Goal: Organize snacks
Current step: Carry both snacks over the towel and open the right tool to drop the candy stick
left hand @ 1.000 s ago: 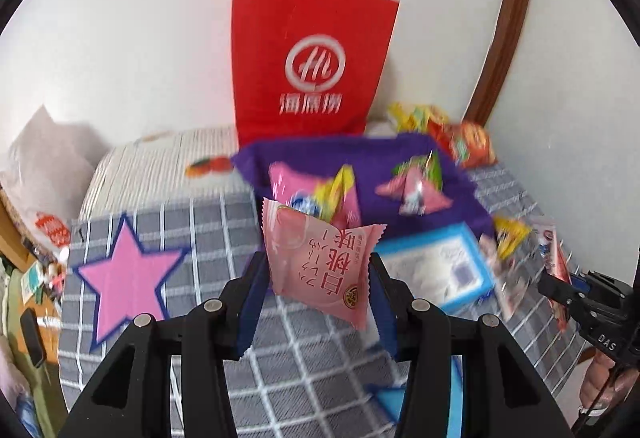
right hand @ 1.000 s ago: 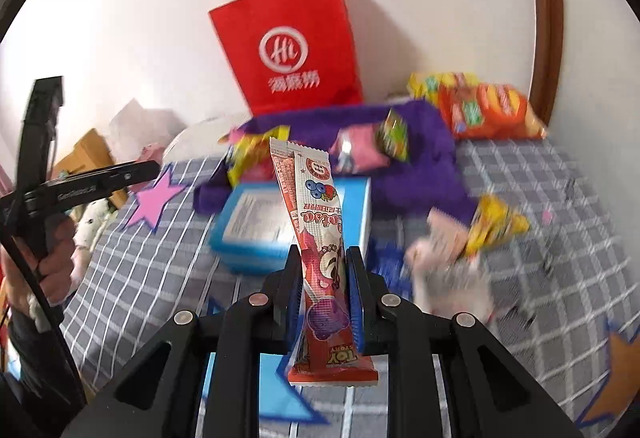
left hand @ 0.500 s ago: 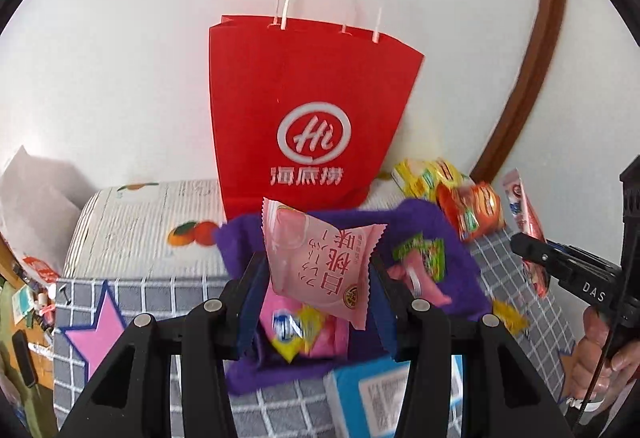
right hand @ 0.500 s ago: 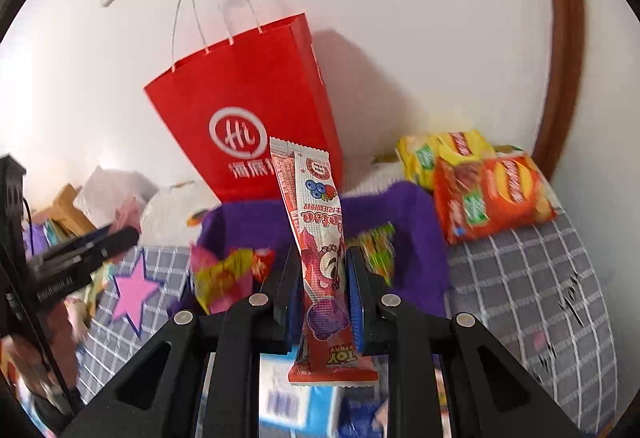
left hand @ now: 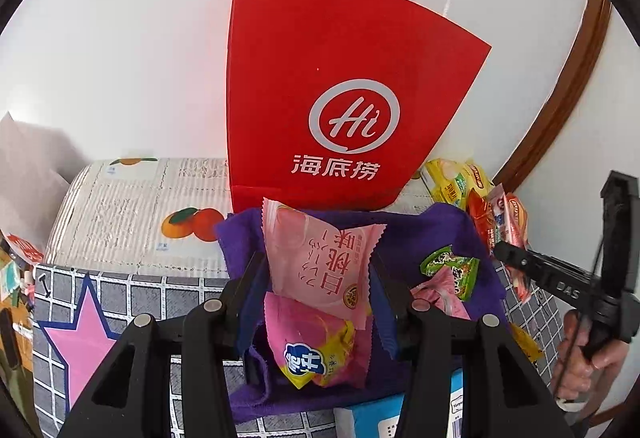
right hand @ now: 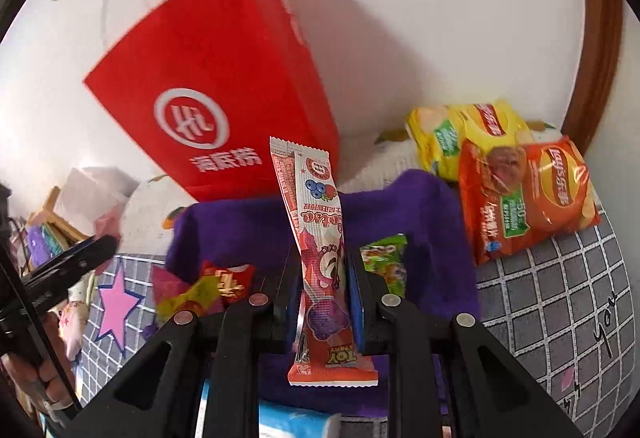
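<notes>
I see a bed covered by a grey checked sheet (right hand: 552,278) with pink stars. Directly on it: a purple cloth tray (right hand: 436,222), an orange chip bag (right hand: 532,198) and a blue box (left hand: 384,418).

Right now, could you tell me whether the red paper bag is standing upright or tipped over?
Upright. The red paper bag stands on its base against the wall behind the purple bin, white handles up.
</notes>
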`<state>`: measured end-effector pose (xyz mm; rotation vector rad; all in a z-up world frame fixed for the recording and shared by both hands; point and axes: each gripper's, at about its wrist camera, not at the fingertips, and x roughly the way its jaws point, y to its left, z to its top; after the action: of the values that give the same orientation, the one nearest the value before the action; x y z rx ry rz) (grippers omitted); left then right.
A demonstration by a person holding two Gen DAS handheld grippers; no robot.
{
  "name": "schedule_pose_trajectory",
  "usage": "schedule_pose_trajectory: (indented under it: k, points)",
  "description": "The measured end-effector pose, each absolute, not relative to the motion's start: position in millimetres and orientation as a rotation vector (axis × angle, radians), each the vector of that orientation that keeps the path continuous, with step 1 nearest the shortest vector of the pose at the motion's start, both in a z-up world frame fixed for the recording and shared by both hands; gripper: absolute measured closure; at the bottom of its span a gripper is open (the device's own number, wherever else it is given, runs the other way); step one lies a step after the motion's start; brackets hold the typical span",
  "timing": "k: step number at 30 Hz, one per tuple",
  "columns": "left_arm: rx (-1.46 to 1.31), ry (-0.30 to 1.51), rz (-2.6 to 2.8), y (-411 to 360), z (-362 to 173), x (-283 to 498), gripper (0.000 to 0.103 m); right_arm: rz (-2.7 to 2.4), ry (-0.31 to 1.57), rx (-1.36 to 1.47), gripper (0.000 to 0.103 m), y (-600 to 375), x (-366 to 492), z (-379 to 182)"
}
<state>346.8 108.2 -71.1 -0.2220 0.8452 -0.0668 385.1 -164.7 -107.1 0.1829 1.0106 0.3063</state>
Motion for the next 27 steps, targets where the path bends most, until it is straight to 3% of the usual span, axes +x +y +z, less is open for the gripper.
schedule_pose_trajectory:
  k: [27]
  points:
    - [-0.208,0.847,-0.074,97.8,-74.2,346.2,0.056,0.127,1.179,0.154,0.078,-190.9,412.2,-156.2]
